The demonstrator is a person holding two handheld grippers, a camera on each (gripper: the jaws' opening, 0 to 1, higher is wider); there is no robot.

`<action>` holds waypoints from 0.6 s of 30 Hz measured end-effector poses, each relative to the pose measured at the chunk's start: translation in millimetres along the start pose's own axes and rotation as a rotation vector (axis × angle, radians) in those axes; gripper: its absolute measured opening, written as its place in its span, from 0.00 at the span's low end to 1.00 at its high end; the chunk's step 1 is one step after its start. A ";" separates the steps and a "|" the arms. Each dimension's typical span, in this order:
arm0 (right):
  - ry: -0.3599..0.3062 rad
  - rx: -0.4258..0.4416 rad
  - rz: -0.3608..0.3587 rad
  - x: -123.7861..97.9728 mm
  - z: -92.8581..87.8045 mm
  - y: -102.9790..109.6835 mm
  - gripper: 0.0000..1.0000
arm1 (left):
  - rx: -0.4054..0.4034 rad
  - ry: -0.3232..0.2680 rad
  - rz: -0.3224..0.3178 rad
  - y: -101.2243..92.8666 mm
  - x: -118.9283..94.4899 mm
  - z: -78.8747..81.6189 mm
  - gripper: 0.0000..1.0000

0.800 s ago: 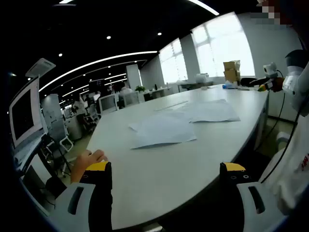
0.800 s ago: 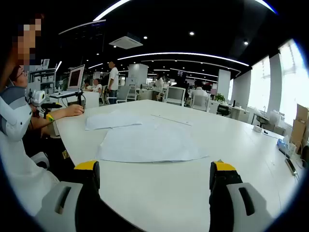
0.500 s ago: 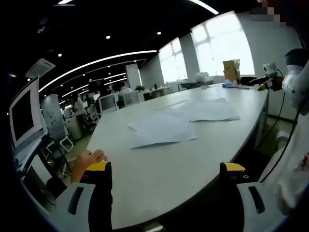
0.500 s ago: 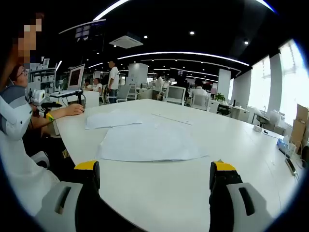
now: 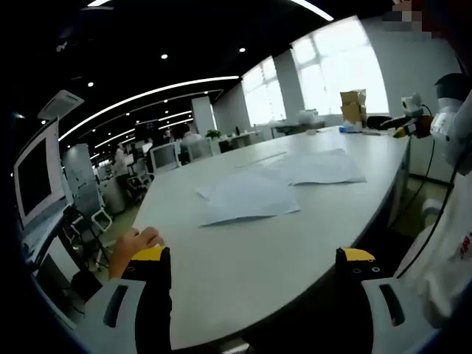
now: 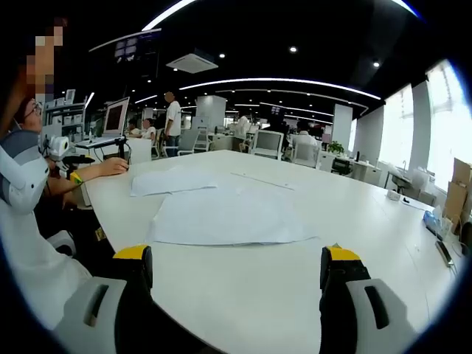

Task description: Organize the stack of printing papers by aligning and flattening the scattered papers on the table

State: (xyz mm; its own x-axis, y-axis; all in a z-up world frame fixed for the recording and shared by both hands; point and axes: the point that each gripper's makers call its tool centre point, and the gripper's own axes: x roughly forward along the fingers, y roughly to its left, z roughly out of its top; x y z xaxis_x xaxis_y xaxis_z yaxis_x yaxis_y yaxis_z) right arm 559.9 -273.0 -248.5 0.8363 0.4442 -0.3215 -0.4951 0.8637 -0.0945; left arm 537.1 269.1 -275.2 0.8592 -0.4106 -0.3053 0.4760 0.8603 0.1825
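Both tools held wide apart and empty at the near edge of the desk.

The left tool (image 5: 251, 265) and right tool (image 6: 236, 265) are seen gripping nothing; beyond them the white desk (image 6: 295, 295) is spread with loose papers (image 6: 225, 217), scattered and overlapping toward its middle; a cardboard box (image 5: 354, 107) is set at the far edge.
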 end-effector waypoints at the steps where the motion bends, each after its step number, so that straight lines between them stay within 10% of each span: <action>1: 0.000 0.000 0.000 0.0 0.0 0.1 0.90 | -0.001 0.001 0.000 0.0 0.0 -0.1 0.95; 18: -0.008 -0.001 -0.001 -0.9 2.0 -0.1 0.90 | -0.006 0.003 0.000 -1.2 -0.9 0.3 0.97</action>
State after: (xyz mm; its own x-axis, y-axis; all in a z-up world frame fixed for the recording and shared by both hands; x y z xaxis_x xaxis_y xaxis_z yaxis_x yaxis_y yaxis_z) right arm 559.7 -273.1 -246.3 0.8389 0.4450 -0.3134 -0.4941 0.8641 -0.0956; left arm 535.8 268.4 -274.9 0.8585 -0.4097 -0.3083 0.4749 0.8621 0.1769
